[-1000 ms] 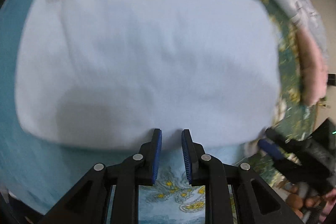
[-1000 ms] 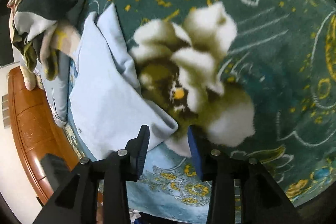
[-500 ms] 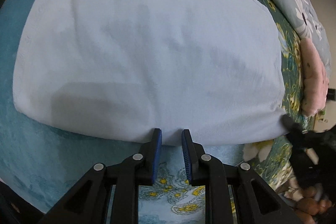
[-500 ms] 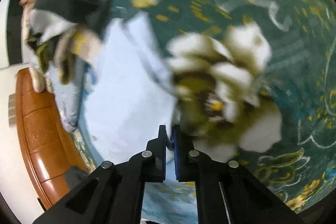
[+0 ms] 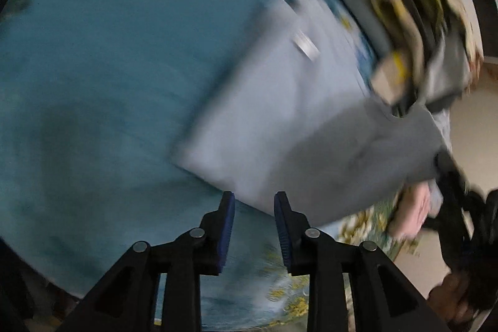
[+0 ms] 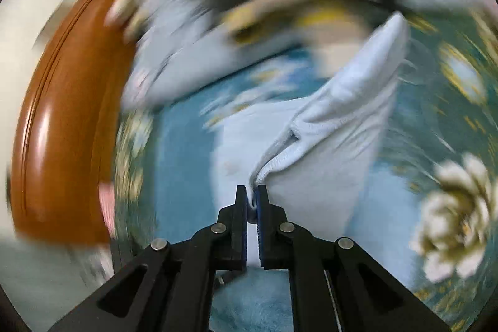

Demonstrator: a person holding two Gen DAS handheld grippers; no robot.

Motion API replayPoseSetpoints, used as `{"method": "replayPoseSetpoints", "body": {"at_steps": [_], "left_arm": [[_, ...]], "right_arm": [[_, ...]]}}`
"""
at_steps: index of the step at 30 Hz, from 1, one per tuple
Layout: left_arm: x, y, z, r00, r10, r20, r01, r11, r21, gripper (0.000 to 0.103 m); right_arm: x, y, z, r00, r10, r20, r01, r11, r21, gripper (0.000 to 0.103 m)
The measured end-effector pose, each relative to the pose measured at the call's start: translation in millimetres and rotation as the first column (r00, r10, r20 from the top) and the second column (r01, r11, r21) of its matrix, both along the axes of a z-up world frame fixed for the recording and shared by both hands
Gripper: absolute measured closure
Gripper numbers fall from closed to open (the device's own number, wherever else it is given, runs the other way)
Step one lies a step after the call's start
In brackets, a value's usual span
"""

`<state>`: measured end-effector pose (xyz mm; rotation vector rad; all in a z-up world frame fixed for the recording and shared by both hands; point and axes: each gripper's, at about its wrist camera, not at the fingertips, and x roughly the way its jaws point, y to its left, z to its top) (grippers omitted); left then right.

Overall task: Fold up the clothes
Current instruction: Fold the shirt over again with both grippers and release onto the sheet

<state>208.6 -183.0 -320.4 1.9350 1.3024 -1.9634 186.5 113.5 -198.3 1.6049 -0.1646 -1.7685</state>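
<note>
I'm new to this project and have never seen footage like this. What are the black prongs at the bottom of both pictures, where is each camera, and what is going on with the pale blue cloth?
The black prongs are hand-held two-finger grippers, one in each of a person's hands; there is no robot arm. Each picture comes from a fisheye camera on a gripper, looking forward along its fingers, hence the round, warped and blurred view.

In the right wrist view, the right gripper is shut on the hemmed edge of a pale blue cotton garment, lifting it off a teal floral blanket.

In the left wrist view, the left gripper is open and holds nothing; the garment lies just ahead. A heap of unfolded clothes sits beyond.
</note>
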Motion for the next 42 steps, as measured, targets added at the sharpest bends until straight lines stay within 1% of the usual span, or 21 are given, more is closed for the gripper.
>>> {"method": "replayPoseSetpoints", "body": {"at_steps": [1, 3, 7, 11, 13, 14, 16, 18, 19, 20, 22, 25, 28, 30, 31, 32, 34, 38, 39, 40, 42], "left_arm": [[1.9, -14.2, -0.1, 1.000, 0.025, 0.003, -0.025, 1.000, -0.002, 0.072], [1.8, -40.6, -2.2, 0.998, 0.068, 0.011, -0.068, 0.998, 0.000, 0.071], [-8.6, -72.5, -4.3, 0.995, 0.095, 0.005, -0.095, 0.995, 0.001, 0.069], [-35.8, -73.3, -9.2, 0.999, 0.047, -0.024, -0.046, 0.998, 0.042, 0.063], [-49.9, -54.2, -13.1, 0.999, 0.009, -0.033, -0.007, 0.998, 0.057, 0.063], [-59.8, -47.3, -13.2, 0.999, -0.016, -0.040, 0.018, 0.998, 0.062, 0.062], [-79.5, -35.8, -14.2, 0.996, -0.067, -0.055, 0.070, 0.996, 0.058, 0.060], [-99.2, -24.7, -15.4, 0.990, -0.119, -0.070, 0.123, 0.991, 0.050, 0.056], [-109.1, -21.1, -15.0, 0.987, -0.143, -0.077, 0.147, 0.988, 0.040, 0.056], [-119.0, -18.4, -14.3, 0.982, -0.167, -0.085, 0.169, 0.985, 0.029, 0.055], [-140.6, -11.8, -12.7, 0.972, -0.213, -0.099, 0.215, 0.977, 0.009, 0.055], [-169.1, 0.4, -8.5, 0.950, -0.282, -0.132, 0.280, 0.959, -0.033, 0.055], [-194.9, 13.0, -6.6, 0.928, -0.341, -0.151, 0.331, 0.939, -0.087, 0.055], [-204.7, 17.1, -10.8, 0.918, -0.372, -0.136, 0.359, 0.927, -0.108, 0.057], [-206.8, 18.8, -13.0, 0.915, -0.381, -0.129, 0.368, 0.923, -0.115, 0.061], [-208.0, 20.4, -15.2, 0.913, -0.389, -0.123, 0.375, 0.919, -0.121, 0.075], [-209.5, 23.0, -17.7, 0.910, -0.400, -0.113, 0.384, 0.913, -0.138, 0.090], [-203.3, 13.8, -17.0, 0.920, -0.373, -0.119, 0.350, 0.920, -0.179, 0.091], [-202.0, 10.2, -19.6, 0.924, -0.367, -0.110, 0.344, 0.921, -0.181, 0.091], [-201.2, 7.4, -22.1, 0.926, -0.364, -0.102, 0.342, 0.922, -0.181, 0.091], [-200.6, 3.7, -25.6, 0.928, -0.360, -0.094, 0.340, 0.923, -0.183, 0.091]], "right_arm": [[12.3, -18.7, -6.5, 0.998, 0.066, 0.007, -0.067, 0.998, 0.021, 0.098], [33.1, -45.1, -34.9, 0.989, 0.131, 0.073, -0.136, 0.988, 0.074, 0.098], [44.3, -60.5, -79.6, 0.981, 0.071, 0.178, -0.098, 0.984, 0.147, 0.098], [46.8, -68.9, -81.9, 0.981, 0.097, 0.170, -0.127, 0.976, 0.176, 0.098], [46.5, -69.6, -80.9, 0.981, 0.103, 0.164, -0.132, 0.974, 0.183, 0.098], [47.2, -69.3, -79.9, 0.979, 0.105, 0.175, -0.136, 0.975, 0.177, 0.095], [49.1, -68.7, -77.9, 0.973, 0.110, 0.202, -0.144, 0.976, 0.161, 0.094], [51.4, -62.9, -73.2, 0.972, 0.119, 0.201, -0.152, 0.976, 0.154, 0.088], [52.6, -59.7, -70.7, 0.972, 0.124, 0.198, -0.156, 0.976, 0.152, 0.082], [52.1, -52.9, -69.5, 0.976, 0.107, 0.190, -0.139, 0.977, 0.163, 0.078], [46.3, -30.1, -73.1, 0.977, 0.086, 0.195, -0.124, 0.974, 0.188, 0.077], [32.4, 12.5, -87.8, 0.975, -0.066, 0.213, 0.009, 0.966, 0.257, 0.075], [22.5, 50.0, -100.3, 0.953, -0.198, 0.230, 0.123, 0.945, 0.303, 0.075], [21.1, 61.1, -102.7, 0.945, -0.230, 0.231, 0.151, 0.938, 0.313, 0.075], [20.9, 64.6, -103.1, 0.944, -0.238, 0.229, 0.159, 0.935, 0.316, 0.075], [20.8, 67.5, -102.9, 0.942, -0.247, 0.228, 0.168, 0.934, 0.315, 0.075], [20.5, 70.6, -102.9, 0.937, -0.259, 0.233, 0.182, 0.934, 0.307, 0.075], [19.8, 70.6, -104.5, 0.933, -0.259, 0.249, 0.184, 0.940, 0.287, 0.074], [19.4, 70.3, -105.7, 0.933, -0.259, 0.251, 0.184, 0.940, 0.286, 0.072], [19.0, 70.1, -107.2, 0.932, -0.259, 0.252, 0.184, 0.940, 0.286, 0.067], [17.9, 71.1, -112.1, 0.926, -0.273, 0.261, 0.196, 0.938, 0.285, 0.064]]}}
